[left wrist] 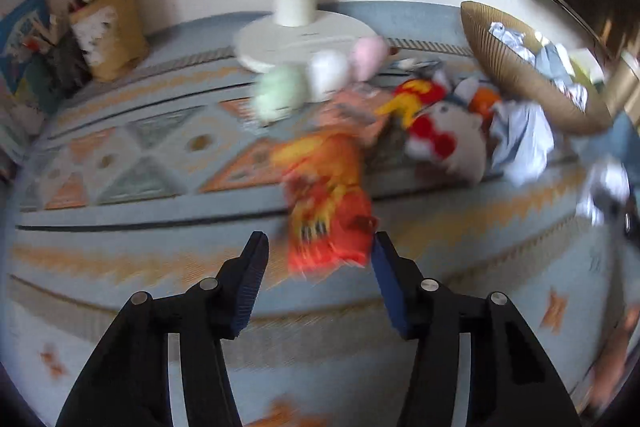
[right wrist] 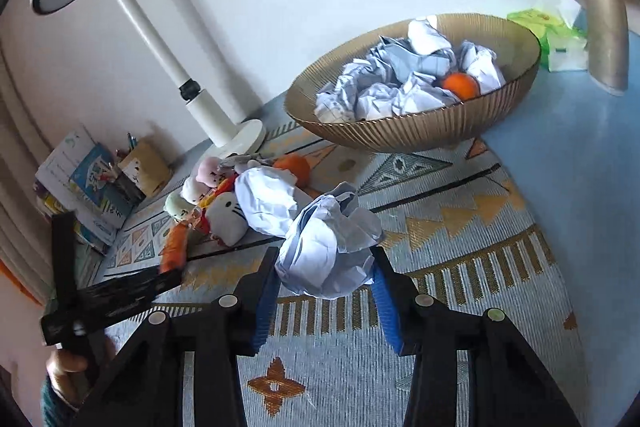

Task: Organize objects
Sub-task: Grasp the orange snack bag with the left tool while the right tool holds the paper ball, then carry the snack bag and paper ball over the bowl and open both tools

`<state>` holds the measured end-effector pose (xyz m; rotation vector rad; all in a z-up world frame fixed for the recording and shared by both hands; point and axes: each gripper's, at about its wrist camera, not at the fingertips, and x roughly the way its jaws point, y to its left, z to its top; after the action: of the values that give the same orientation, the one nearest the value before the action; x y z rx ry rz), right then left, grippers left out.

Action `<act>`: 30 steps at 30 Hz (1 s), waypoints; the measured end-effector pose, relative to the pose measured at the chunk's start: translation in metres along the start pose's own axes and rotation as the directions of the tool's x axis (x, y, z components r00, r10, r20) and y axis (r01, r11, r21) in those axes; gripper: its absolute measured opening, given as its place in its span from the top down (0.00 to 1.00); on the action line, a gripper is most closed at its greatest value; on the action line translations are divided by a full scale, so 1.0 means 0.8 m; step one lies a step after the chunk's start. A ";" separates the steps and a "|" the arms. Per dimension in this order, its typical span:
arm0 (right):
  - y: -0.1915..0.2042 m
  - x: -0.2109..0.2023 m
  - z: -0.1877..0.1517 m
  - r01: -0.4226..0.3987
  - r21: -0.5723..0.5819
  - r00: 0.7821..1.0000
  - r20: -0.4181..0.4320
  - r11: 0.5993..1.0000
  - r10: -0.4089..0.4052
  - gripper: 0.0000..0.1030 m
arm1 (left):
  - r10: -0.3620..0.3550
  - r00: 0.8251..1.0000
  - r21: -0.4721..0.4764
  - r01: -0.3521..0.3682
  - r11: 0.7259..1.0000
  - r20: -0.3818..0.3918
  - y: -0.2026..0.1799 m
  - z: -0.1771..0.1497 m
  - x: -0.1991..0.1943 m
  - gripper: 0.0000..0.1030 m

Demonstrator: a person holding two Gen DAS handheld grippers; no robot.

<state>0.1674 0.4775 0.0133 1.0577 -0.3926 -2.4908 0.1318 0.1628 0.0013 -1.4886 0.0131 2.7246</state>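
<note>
Crumpled pale-blue paper [right wrist: 328, 247] sits clamped between the jaws of the right gripper [right wrist: 325, 275], held above the patterned cloth [right wrist: 460, 227] on the desk. Ahead and to the right stands a ribbed gold bowl [right wrist: 420, 135] holding more paper wads [right wrist: 400, 79] and an orange [right wrist: 461, 86].

In the left wrist view, the left gripper [left wrist: 320, 255] has its jaws apart around the near end of an orange-red snack packet [left wrist: 328, 211]; one pad touches its edge, but blur hides whether both press. Print on the packet is too smeared to read.

Behind lie a white cat plush [right wrist: 228, 215] with a red bow, three small pastel plush toys [left wrist: 320, 75] by the white lamp base [right wrist: 240, 137], another paper ball [right wrist: 264, 199] and a second orange [right wrist: 295, 167]. Books [right wrist: 80, 179] and a green tissue pack [right wrist: 556, 35] carry writing too small to make out.
</note>
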 end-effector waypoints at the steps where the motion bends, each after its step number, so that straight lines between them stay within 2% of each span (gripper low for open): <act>1: 0.003 -0.001 -0.001 0.003 -0.013 1.000 0.003 1.000 -0.003 0.58 | -0.007 1.000 0.023 0.007 1.000 -0.010 0.008 -0.005 -0.006 0.51; 4: 0.019 -0.003 -0.004 0.004 -0.067 1.000 0.016 0.998 -0.003 0.58 | -0.028 0.999 0.073 0.031 0.997 -0.038 0.030 -0.016 -0.028 0.49; 6: 0.024 -0.001 -0.006 0.019 -0.091 1.000 0.014 0.996 -0.018 0.58 | -0.049 0.999 0.048 0.049 0.998 -0.009 0.033 -0.013 -0.037 0.44; 8: 0.027 0.000 -0.008 0.031 -0.105 0.999 0.013 0.994 -0.030 0.58 | -0.105 0.994 0.024 0.105 0.994 0.005 0.028 -0.004 -0.032 0.44; 9: 0.027 0.000 -0.008 0.030 -0.109 0.999 0.012 0.994 -0.029 0.58 | -0.123 0.992 0.015 0.123 0.992 0.015 0.023 0.001 -0.029 0.38; 10: 0.027 0.000 -0.008 0.027 -0.110 1.000 0.011 0.994 -0.026 0.58 | -0.113 0.993 -0.002 0.113 0.994 0.036 0.014 0.010 -0.021 0.29; 12: 0.026 0.003 -0.009 0.009 -0.114 1.000 -0.007 0.993 -0.009 0.58 | -0.078 0.996 -0.023 0.079 0.997 0.049 0.005 0.023 -0.002 0.28; 14: 0.028 0.010 -0.009 -0.030 -0.128 0.998 -0.052 0.991 0.024 0.58 | -0.097 0.995 -0.039 0.098 0.994 0.022 -0.001 0.034 0.023 0.32; 15: 0.030 0.015 -0.010 -0.055 -0.140 0.996 -0.082 0.989 0.044 0.58 | -0.087 0.996 -0.045 0.087 0.995 0.013 -0.003 0.037 0.032 0.50; 16: 0.032 0.018 -0.012 -0.071 -0.152 0.993 -0.101 0.986 0.056 0.58 | -0.054 0.999 -0.043 0.054 0.998 0.006 -0.005 0.039 0.039 0.64; 18: 0.040 0.019 -0.016 -0.069 -0.187 0.993 -0.109 0.980 0.049 0.57 | -0.057 0.998 -0.053 0.059 0.997 0.037 -0.005 0.037 0.032 0.71; 19: 0.045 0.019 -0.018 -0.067 -0.211 0.993 -0.108 0.975 0.044 0.51 | -0.062 0.997 -0.062 0.065 0.996 0.049 -0.004 0.033 0.026 0.73; 20: 0.049 0.018 -0.019 -0.069 -0.229 0.993 -0.111 0.971 0.045 0.40 | -0.064 0.996 -0.066 0.068 0.995 0.060 -0.003 0.029 0.020 0.73; 22: 0.058 0.012 -0.022 -0.093 -0.277 0.993 -0.099 0.956 0.068 0.33 | -0.081 0.992 -0.093 0.090 0.992 0.095 0.002 0.016 0.003 0.74; 24: 0.060 0.002 -0.023 -0.097 -0.289 0.995 -0.060 0.952 0.083 0.25 | -0.134 0.978 -0.127 0.155 0.980 0.160 0.014 0.001 -0.014 0.74; 25: 0.059 -0.001 -0.023 -0.090 -0.285 0.996 -0.050 0.954 0.080 0.17 | -0.160 0.964 -0.143 0.193 0.971 0.214 0.022 -0.012 -0.027 0.74; 28: 0.048 -0.002 -0.017 -0.127 -0.234 0.992 -0.055 0.964 0.117 0.15 | -0.165 0.946 -0.205 0.227 0.952 0.279 0.041 -0.032 -0.039 0.74; 30: 0.031 0.000 -0.010 -0.151 -0.160 0.988 -0.063 0.975 0.142 0.15 | -0.148 0.941 -0.232 0.223 0.947 0.304 0.046 -0.040 -0.037 0.74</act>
<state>0.1796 0.4545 0.0176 0.9872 -0.2354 -2.3162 0.1737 0.1242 0.0088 -1.0603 -0.4925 2.8332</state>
